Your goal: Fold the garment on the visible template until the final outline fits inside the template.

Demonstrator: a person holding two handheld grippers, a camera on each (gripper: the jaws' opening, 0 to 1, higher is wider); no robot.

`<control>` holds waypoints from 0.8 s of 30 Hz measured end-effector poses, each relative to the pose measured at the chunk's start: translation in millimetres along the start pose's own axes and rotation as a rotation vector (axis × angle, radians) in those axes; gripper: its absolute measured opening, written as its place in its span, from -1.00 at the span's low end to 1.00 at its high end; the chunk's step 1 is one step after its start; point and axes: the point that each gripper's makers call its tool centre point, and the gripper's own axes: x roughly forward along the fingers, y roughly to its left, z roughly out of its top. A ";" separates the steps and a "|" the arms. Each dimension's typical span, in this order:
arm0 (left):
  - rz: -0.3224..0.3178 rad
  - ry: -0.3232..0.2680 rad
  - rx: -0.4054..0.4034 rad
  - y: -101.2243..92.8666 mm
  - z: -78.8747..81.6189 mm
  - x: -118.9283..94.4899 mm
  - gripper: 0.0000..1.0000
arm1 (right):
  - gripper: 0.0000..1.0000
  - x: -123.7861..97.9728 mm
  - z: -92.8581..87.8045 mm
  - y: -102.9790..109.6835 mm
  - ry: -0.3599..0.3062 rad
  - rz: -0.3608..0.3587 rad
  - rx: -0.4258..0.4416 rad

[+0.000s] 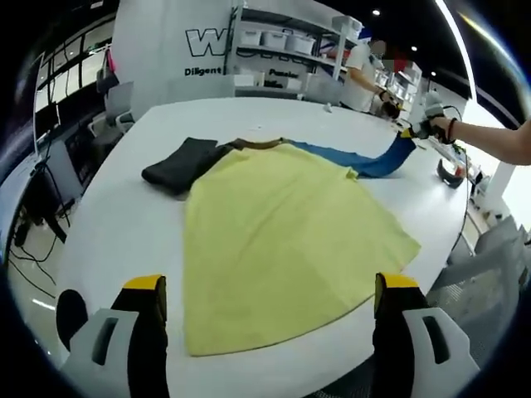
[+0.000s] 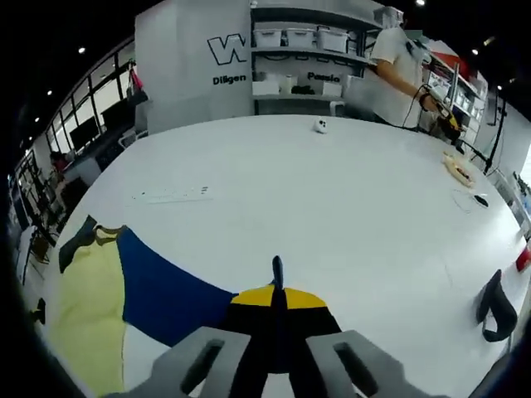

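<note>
A yellow garment (image 1: 282, 240) lies spread flat on the white table (image 1: 116, 232), just beyond my left gripper (image 1: 272, 288), whose jaws stand wide open above its near hem. A black garment (image 1: 182, 164) and a brown piece (image 1: 253, 143) lie at its far edge. A blue garment (image 1: 357, 159) stretches from under the yellow one to the right, where a hand holds my right gripper (image 1: 421, 126). In the right gripper view, my right gripper (image 2: 277, 292) is shut on the blue garment (image 2: 166, 294), a tip of cloth poking out between the jaws. The yellow garment (image 2: 87, 315) lies at the left.
A person in a white shirt (image 2: 398, 66) stands by the shelves (image 2: 299, 41) beyond the table. A black object (image 2: 495, 307) lies near the right table edge. A small white item (image 2: 320, 126) and cables (image 2: 459, 170) sit farther back. A faint strip (image 2: 170, 195) marks the table.
</note>
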 end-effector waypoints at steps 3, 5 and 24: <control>-0.013 -0.007 -0.001 -2.5 2.2 -2.2 0.99 | -1.00 -1.3 8.1 20.4 -0.001 0.023 0.035; -0.020 -0.005 0.007 -5.5 3.7 -4.4 0.99 | -1.00 -2.0 13.7 36.0 -0.013 0.050 0.067; -0.082 -0.039 0.005 -21.6 19.7 -17.1 0.99 | -1.00 6.0 40.9 175.9 0.000 0.245 0.174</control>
